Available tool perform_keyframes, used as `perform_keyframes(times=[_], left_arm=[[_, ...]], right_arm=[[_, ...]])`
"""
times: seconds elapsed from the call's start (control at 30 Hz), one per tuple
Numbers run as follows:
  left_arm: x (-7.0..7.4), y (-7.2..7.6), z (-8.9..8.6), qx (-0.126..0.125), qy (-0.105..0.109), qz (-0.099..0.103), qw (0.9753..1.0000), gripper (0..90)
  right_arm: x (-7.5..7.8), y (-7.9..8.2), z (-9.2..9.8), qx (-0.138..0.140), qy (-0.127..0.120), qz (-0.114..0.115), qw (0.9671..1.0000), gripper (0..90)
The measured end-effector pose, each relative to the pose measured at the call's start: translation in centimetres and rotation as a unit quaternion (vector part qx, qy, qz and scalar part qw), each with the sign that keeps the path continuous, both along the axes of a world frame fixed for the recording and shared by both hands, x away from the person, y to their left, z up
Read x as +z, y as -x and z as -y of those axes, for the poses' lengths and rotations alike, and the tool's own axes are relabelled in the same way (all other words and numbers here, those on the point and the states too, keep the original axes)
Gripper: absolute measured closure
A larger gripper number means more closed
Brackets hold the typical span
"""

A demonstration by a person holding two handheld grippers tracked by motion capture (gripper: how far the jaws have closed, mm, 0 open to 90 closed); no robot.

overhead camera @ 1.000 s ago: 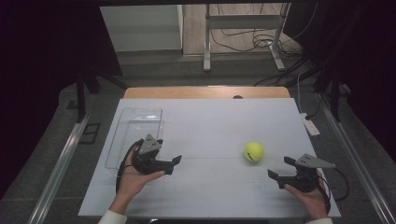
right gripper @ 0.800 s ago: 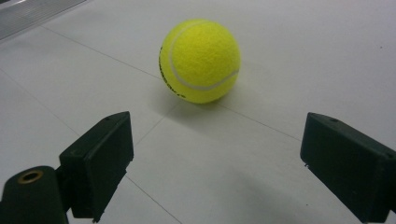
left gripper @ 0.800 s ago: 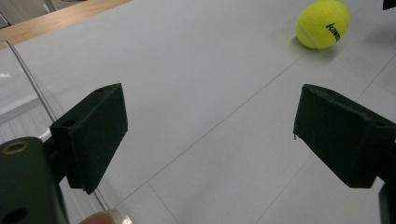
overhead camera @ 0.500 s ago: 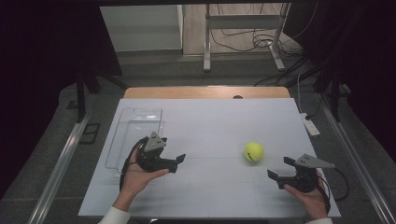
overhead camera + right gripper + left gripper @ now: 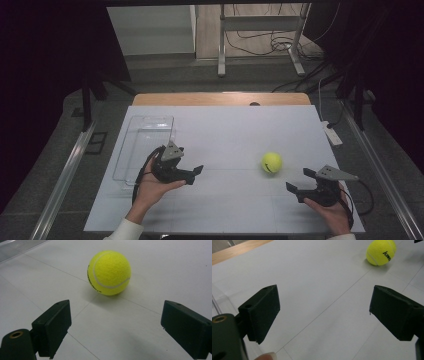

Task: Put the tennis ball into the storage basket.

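Observation:
A yellow tennis ball (image 5: 271, 162) lies on the white table (image 5: 235, 130), right of centre. My left gripper (image 5: 194, 175) is held in a hand left of the ball, open and empty, its jaws pointing right. In the left gripper view the left gripper (image 5: 324, 305) has wide-spread jaws and the ball (image 5: 381, 252) is far off at the upper right. My right gripper (image 5: 295, 191) is open and empty at the front right, just short of the ball. In the right gripper view the right gripper (image 5: 115, 320) faces the ball (image 5: 109, 272), which lies close ahead of its jaws.
A clear plastic tray (image 5: 145, 145) sits on the table's left side, just behind my left hand; its edge (image 5: 219, 302) shows in the left gripper view. A small white device (image 5: 331, 134) lies at the right edge. A wooden strip (image 5: 220, 98) borders the back.
My left gripper has drifted a little to the right, toward the ball. The right gripper and the ball have stayed put.

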State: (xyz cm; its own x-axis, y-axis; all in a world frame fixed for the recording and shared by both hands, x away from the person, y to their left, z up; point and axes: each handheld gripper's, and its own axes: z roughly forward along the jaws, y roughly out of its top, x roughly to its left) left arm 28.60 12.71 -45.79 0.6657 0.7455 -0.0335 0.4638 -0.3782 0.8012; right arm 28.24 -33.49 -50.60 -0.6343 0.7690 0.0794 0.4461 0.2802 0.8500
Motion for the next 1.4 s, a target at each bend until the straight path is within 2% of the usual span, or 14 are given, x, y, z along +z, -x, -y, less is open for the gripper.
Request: perform_keyframes(times=[0.67, 1.4], left_arm=[[-0.5, -1.6, 2.7, -0.02, -0.014, -0.014, 0.9996, 10.2], [0.1, -3.1, 4.9, -0.039, -0.022, -0.018, 0.9988, 10.2]], right_arm=[[0.0, 0.2, -0.3, 0.006, -0.001, 0.001, 1.0, 9.6], [0.0, 0.2, -0.4, 0.007, 0.0, 0.001, 1.0, 9.6]])
